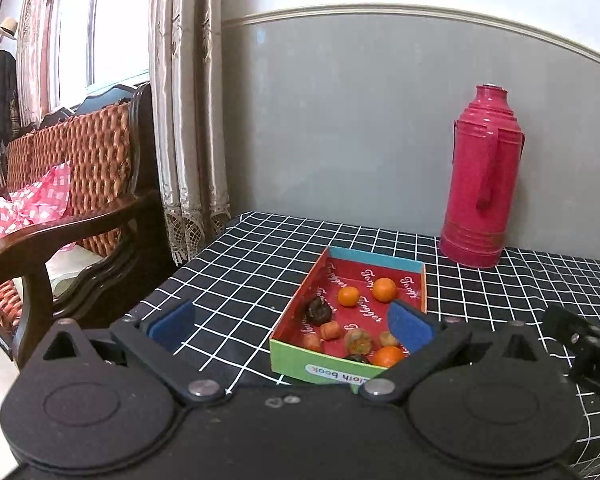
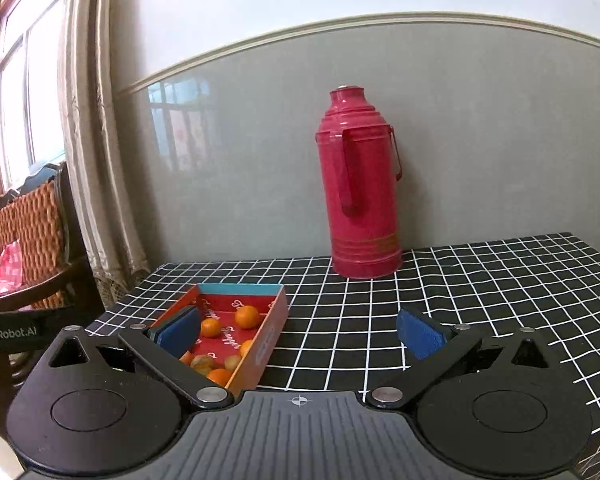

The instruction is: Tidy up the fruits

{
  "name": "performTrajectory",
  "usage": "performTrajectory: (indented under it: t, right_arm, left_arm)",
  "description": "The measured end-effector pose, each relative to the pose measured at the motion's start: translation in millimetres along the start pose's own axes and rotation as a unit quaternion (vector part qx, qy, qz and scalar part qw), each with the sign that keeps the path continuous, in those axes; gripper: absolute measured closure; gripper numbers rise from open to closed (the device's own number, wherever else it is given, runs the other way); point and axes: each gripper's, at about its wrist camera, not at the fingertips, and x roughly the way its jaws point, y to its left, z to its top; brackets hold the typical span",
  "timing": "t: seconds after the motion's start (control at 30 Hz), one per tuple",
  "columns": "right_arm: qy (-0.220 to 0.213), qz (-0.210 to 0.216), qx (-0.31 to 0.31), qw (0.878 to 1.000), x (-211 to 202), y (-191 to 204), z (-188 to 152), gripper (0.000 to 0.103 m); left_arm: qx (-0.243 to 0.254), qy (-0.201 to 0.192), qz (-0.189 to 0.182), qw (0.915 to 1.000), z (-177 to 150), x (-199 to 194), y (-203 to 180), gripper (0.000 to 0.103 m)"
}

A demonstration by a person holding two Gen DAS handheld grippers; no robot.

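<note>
A shallow cardboard box [image 1: 380,258] with a red inside stands on the black checked tablecloth. It holds several small fruits: oranges [image 1: 384,289], a dark fruit [image 1: 319,311] and brownish ones [image 1: 357,340]. My left gripper [image 1: 290,326] is open and empty, just in front of the box's near end. The box also shows in the right wrist view [image 2: 274,334], left of centre, with oranges [image 2: 247,317] inside. My right gripper [image 2: 300,334] is open and empty, to the right of the box above the cloth.
A tall red thermos [image 1: 482,178] stands at the back by the grey wall; it also shows in the right wrist view [image 2: 360,184]. A wooden wicker armchair [image 1: 80,184] and curtains [image 1: 188,120] are off the table's left edge. The table's right edge [image 2: 596,256] is near.
</note>
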Motion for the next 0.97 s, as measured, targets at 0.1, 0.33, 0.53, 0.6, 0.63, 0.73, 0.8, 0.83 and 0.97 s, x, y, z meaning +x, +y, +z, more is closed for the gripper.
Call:
performTrajectory:
  t: [0.1, 0.33, 0.53, 0.6, 0.63, 0.73, 0.8, 0.83, 0.97]
  right_arm:
    - [0.0, 0.0, 0.0, 1.0, 0.0, 0.2, 0.1, 0.0]
    - [-0.002, 0.0, -0.003, 1.0, -0.9, 3.2, 0.3, 0.0]
    - [-0.003, -0.004, -0.009, 1.0, 1.0, 5.9, 0.8, 0.0]
    - [-0.004, -0.002, -0.008, 1.0, 1.7, 6.0, 1.8, 0.0]
    - [-0.004, -0.001, -0.008, 1.0, 1.7, 5.8, 2.5, 0.0]
    - [-0.007, 0.0, -0.011, 1.0, 2.2, 7.5, 4.5, 0.0]
    - [-0.007, 0.001, -0.013, 1.0, 3.2, 8.8, 5.4, 0.0]
    - [-0.008, 0.002, -0.014, 1.0, 3.4, 9.5, 5.8, 0.0]
    - [-0.013, 0.002, -0.02, 1.0, 3.2, 12.5, 7.7, 0.0]
  left_arm:
    - [0.002, 0.001, 0.0, 1.0, -0.7, 0.1, 0.6, 0.006]
    - [0.008, 0.003, -0.006, 0.9999, -3.3, 1.5, -2.2, 0.006]
    - [0.008, 0.008, -0.009, 0.9999, -4.1, 3.8, -3.6, 0.006]
    - [0.008, 0.01, -0.011, 0.9999, -3.9, 4.0, -3.8, 0.006]
    - [0.008, 0.01, -0.012, 0.9998, -3.7, 3.9, -4.0, 0.006]
    - [0.007, 0.009, -0.013, 0.9998, -2.5, 4.3, -4.9, 0.006]
    - [0.008, 0.007, -0.018, 0.9998, -2.1, 4.4, -5.9, 0.006]
    - [0.008, 0.006, -0.023, 0.9997, -2.3, 4.4, -6.2, 0.006]
    - [0.019, 0.003, -0.029, 0.9994, -3.9, 5.4, -12.0, 0.006]
